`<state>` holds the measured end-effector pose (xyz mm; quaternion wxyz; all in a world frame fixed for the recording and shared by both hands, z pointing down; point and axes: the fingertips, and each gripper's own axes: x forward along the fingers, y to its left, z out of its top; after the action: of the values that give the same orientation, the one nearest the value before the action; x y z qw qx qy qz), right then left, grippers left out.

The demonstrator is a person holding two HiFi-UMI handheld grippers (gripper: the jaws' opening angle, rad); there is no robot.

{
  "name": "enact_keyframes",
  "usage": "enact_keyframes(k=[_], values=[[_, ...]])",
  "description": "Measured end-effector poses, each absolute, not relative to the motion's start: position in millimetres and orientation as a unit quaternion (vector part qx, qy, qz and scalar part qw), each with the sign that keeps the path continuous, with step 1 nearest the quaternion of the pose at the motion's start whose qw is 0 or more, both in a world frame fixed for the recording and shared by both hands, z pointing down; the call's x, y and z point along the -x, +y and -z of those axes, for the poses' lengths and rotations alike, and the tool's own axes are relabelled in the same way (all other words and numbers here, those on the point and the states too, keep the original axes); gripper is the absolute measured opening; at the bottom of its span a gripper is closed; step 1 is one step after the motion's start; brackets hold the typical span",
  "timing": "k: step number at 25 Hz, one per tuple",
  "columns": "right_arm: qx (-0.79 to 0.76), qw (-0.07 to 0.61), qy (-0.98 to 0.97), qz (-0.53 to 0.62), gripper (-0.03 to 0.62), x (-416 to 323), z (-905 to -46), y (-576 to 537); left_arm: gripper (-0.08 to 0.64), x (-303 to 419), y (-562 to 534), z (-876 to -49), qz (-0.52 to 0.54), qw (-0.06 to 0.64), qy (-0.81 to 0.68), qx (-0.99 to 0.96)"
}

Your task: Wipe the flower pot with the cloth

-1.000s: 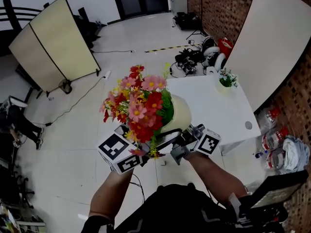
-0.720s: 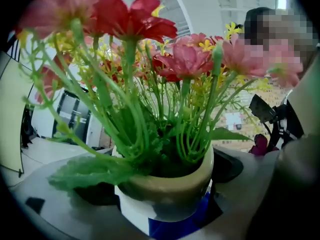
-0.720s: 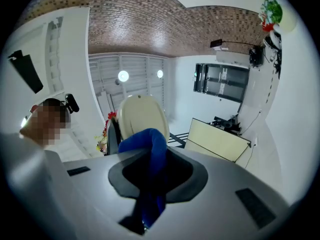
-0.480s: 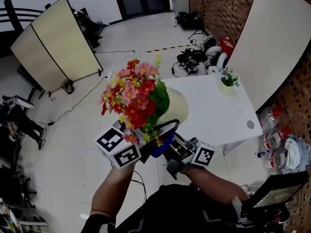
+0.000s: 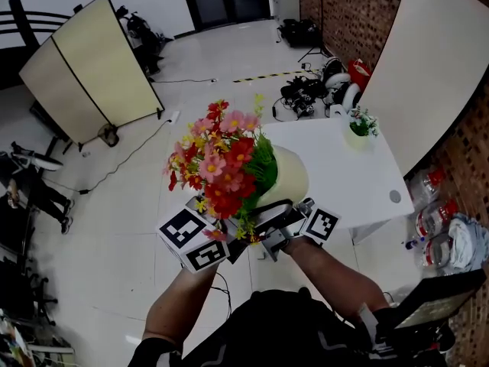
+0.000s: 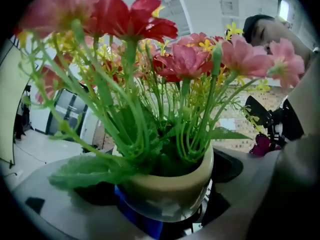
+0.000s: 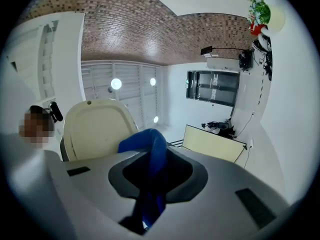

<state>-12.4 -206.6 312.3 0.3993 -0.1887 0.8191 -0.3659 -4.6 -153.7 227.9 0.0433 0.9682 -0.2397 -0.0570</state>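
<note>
The bouquet hides most of what matters from above: in the head view the artificial flowers (image 5: 221,167) spread over both grippers' jaws, and the cloth can hardly be picked out there at all. The white counter (image 5: 344,182) stands off to the person's right, cut by the wall panel at its far edge, and the flower pot (image 5: 286,178) is not on it but held up in the air over the tiled floor, in front of the person's chest. It is a cream, rounded pot with a glossy wall, packed with green plastic stems and leaves under red, pink and small yellow blooms. The left gripper (image 6: 160,204) has its jaws clamped on the pot's sides near the rim, so the pot fills the space between them. The right gripper (image 7: 150,184) pinches a blue cloth (image 7: 152,159), a fold of which arches up out of the jaws and lies against the pot's lower wall. The pot's base is cut off in the left gripper view. A small potted plant (image 5: 357,125) sits at the counter's far corner.
</note>
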Motion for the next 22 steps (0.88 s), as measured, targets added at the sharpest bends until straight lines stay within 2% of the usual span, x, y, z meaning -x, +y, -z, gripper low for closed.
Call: enact_keyframes(k=[11, 22], values=[[0.134, 0.414, 0.806, 0.4, 0.054, 20.0, -315.8, -146.4, 0.545, 42.9, -198.5, -235.6, 0.057, 0.044, -0.304, -0.95], [0.167, 0.425, 0.786, 0.417, 0.054, 2.3, -328.9, -186.1, 0.545, 10.0, -168.9, -246.7, 0.083, 0.09, -0.234, -0.965]])
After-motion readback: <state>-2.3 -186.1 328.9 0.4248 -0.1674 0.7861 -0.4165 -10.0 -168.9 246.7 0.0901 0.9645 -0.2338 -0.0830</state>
